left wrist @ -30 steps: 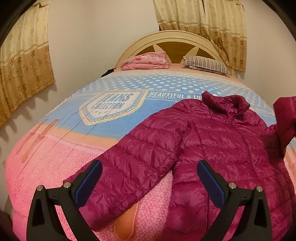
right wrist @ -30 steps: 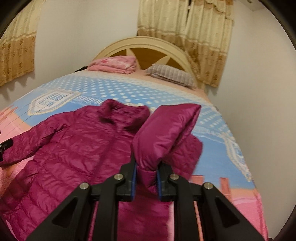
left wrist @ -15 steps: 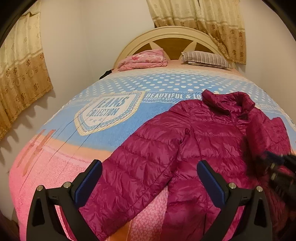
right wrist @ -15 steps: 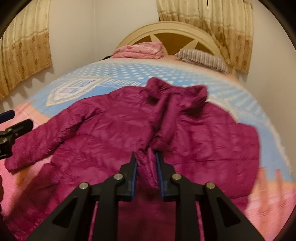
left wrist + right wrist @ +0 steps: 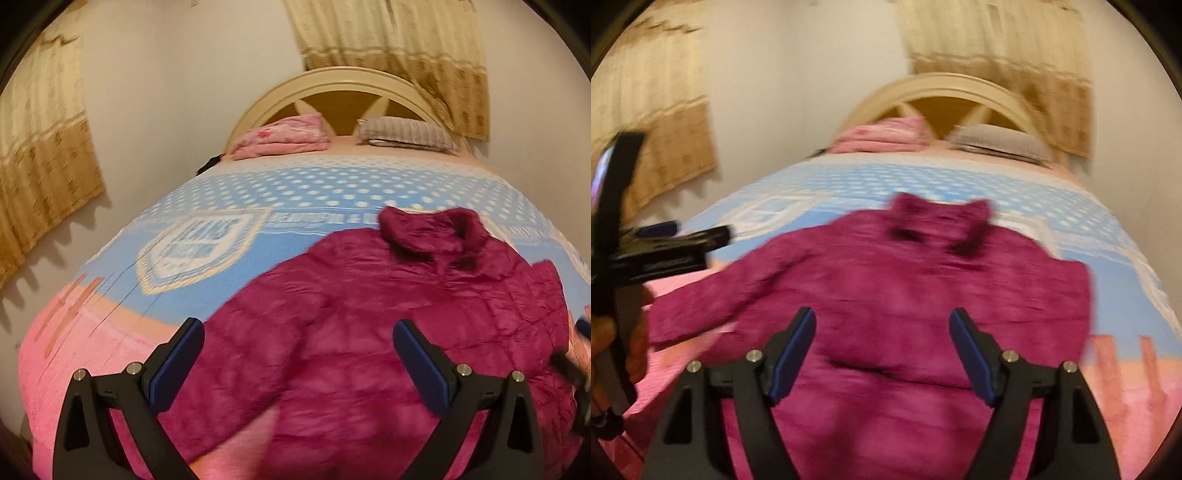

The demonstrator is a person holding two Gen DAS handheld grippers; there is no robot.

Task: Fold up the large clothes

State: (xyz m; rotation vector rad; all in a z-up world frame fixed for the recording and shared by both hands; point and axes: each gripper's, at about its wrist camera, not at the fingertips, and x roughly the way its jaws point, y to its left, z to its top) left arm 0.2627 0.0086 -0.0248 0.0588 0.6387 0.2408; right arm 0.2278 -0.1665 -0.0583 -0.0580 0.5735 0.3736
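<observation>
A magenta quilted puffer jacket (image 5: 388, 332) (image 5: 916, 291) lies flat on the bed, collar toward the headboard. Its right sleeve is folded in over the body; its left sleeve (image 5: 713, 299) stretches out to the left. My left gripper (image 5: 298, 360) hovers open over the jacket's left shoulder with nothing between its pads. My right gripper (image 5: 882, 345) stands above the jacket's middle, its jaws opening, with nothing pinched between them. In the right wrist view, at far left, a hand holds the left gripper (image 5: 665, 236). Both views are motion-blurred.
The bed (image 5: 229, 236) has a blue dotted and pink cover. A folded pink blanket (image 5: 284, 138) and a striped pillow (image 5: 406, 133) lie by the cream headboard (image 5: 343, 83). Walls and curtains (image 5: 40, 162) close in on both sides.
My right gripper carried the right sleeve over the jacket's body, lowered it and let it go; its jaws have spread. My left gripper moved in over the jacket, staying open.
</observation>
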